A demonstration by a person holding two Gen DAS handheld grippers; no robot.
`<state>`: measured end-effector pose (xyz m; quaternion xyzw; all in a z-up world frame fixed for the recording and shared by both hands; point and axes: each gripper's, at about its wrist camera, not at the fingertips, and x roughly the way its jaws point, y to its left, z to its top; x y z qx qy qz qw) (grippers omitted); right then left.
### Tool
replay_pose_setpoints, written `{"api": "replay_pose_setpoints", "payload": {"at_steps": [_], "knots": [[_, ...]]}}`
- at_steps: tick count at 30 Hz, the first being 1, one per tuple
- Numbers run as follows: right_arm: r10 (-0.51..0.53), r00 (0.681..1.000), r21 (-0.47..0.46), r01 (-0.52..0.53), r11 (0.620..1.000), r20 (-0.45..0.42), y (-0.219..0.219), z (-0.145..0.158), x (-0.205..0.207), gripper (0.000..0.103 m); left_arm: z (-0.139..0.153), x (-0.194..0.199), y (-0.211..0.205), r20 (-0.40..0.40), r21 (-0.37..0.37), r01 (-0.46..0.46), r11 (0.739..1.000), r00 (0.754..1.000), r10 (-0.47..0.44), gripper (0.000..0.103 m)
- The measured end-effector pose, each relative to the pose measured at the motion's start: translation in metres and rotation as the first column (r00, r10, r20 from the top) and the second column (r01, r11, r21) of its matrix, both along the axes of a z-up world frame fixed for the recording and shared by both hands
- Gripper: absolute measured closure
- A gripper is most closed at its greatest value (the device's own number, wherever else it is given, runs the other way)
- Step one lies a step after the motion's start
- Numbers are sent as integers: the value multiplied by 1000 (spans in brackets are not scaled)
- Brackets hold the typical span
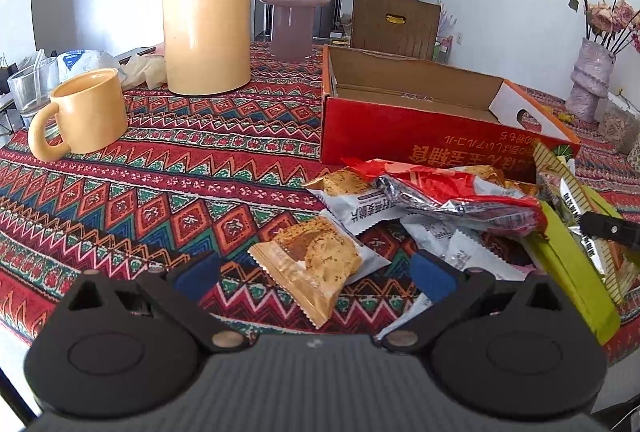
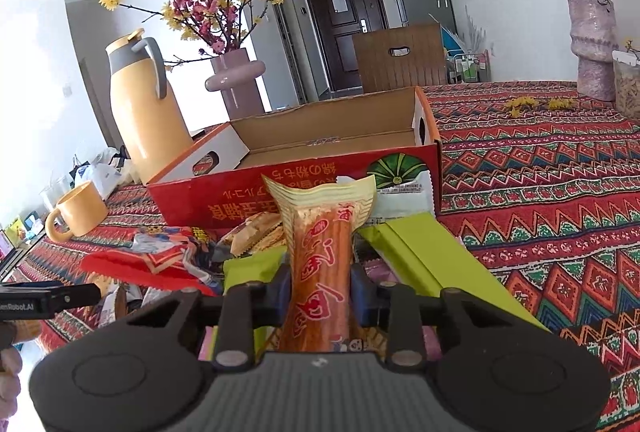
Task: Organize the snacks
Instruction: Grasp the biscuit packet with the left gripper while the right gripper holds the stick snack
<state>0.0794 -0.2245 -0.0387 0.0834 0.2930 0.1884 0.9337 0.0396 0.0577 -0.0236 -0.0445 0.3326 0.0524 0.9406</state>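
Right hand-held gripper (image 2: 320,292) around sausage packet (image 2: 320,252)

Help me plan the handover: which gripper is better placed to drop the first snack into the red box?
Right, probably. The right gripper is shut on the orange sausage stick, with the open red box directly ahead. The left gripper is open and holds nothing, its pads either side of the biscuit packet.

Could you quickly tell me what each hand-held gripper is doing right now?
Left hand-held gripper: open, over a biscuit packet.
Right hand-held gripper: shut on an orange snack stick packet.
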Motion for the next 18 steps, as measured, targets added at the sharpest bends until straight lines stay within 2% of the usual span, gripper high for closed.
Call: {"api": "replay_pose_setpoints", "payload": {"at_steps": [6, 11, 14, 18], "knots": [[-13, 1000, -1, 13, 1000, 0, 1, -1, 0, 74, -7, 24, 6, -43, 84, 43, 996, 998, -40, 0], [-24, 1000, -5, 24, 1000, 1, 2, -2, 0, 73, -16, 37, 4, -85, 122, 99, 988, 992, -89, 0], [-29, 1000, -6, 29, 1000, 2, 3, -2, 1, 73, -23, 44, 4, -109, 115, 119, 986, 988, -107, 0], [-33, 999, -8, 33, 999, 2, 4, -2, 1, 73, -25, 48, 10, -117, 68, 126, 990, 986, -118, 0]]}}
